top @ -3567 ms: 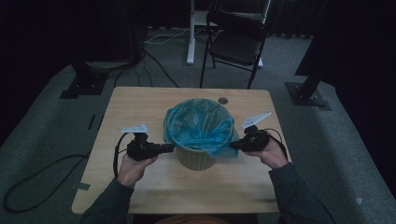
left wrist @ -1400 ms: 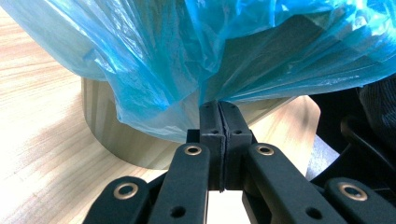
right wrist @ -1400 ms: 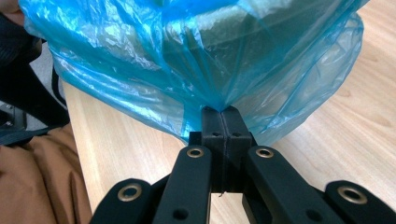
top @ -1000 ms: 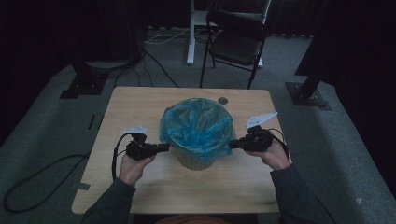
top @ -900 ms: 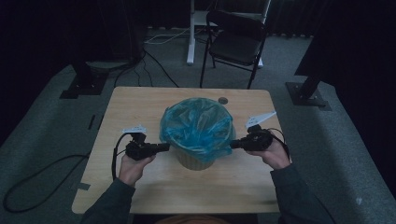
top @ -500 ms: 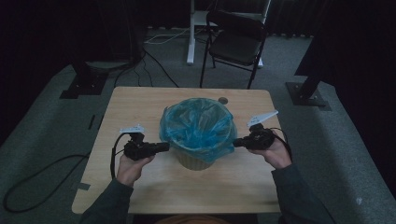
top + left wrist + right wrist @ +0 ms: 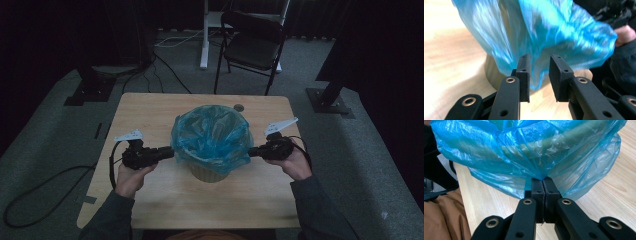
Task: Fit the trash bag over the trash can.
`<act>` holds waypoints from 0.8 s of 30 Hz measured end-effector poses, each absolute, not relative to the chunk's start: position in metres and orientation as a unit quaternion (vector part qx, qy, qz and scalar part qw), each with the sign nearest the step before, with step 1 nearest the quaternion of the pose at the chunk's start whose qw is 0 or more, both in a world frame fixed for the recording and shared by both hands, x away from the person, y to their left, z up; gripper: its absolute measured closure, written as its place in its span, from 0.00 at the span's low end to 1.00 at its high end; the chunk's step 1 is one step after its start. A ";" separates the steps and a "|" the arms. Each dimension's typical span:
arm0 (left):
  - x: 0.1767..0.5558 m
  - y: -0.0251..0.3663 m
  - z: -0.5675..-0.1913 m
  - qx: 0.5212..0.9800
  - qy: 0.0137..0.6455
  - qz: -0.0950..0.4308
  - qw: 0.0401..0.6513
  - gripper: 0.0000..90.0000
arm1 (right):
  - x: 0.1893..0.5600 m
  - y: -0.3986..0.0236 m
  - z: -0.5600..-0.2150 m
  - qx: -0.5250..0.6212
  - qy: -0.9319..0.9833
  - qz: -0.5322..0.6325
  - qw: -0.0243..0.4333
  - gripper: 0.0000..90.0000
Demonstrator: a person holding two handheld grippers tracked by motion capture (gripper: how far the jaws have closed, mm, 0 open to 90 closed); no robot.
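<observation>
A blue plastic bag (image 7: 212,135) lines a small tan bin (image 7: 207,172) in the middle of the wooden table (image 7: 150,115), its edge folded down over the rim. My left gripper (image 7: 169,151) is at the bag's left side. Its jaws have just been opening, and in the left gripper view (image 7: 539,75) they stand apart, with the loose bag film (image 7: 544,32) hanging just beyond the gap and not pinched. My right gripper (image 7: 251,151) is at the bag's right side. In the right gripper view (image 7: 543,182) it is shut on a gathered pinch of the bag (image 7: 524,150).
A small dark disc (image 7: 239,107) lies on the table behind the bin. Beyond the table's far edge are a black folding chair (image 7: 255,45), a white desk leg (image 7: 204,35) and floor cables. Dark stand bases sit on the floor at both sides.
The left gripper's jaws have opened and released the bag's left edge, and the hand has drawn slightly away from the bin. The right gripper keeps its pinch in place.
</observation>
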State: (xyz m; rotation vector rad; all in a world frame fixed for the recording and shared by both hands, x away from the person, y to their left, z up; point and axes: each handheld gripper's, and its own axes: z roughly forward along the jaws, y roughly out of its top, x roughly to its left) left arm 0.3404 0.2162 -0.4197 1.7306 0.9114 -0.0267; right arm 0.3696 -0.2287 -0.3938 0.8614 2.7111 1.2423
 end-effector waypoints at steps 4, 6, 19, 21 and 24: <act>0.347 0.216 -0.404 0.728 0.383 0.003 0.569 0.76 | 0.370 -0.229 -0.394 0.276 0.874 0.401 0.019 0.99; 0.349 0.215 -0.402 0.727 0.382 0.007 0.571 0.75 | 0.370 -0.229 -0.394 0.275 0.874 0.401 0.019 0.99; 0.384 0.203 -0.387 0.708 0.403 0.046 0.578 0.69 | 0.369 -0.229 -0.394 0.270 0.875 0.401 0.019 0.99; 0.386 0.202 -0.386 0.706 0.406 0.049 0.578 0.68 | 0.369 -0.229 -0.394 0.270 0.875 0.401 0.019 0.99; 0.395 0.194 -0.385 0.713 0.411 0.049 0.567 0.67 | 0.369 -0.228 -0.394 0.267 0.875 0.404 0.019 0.99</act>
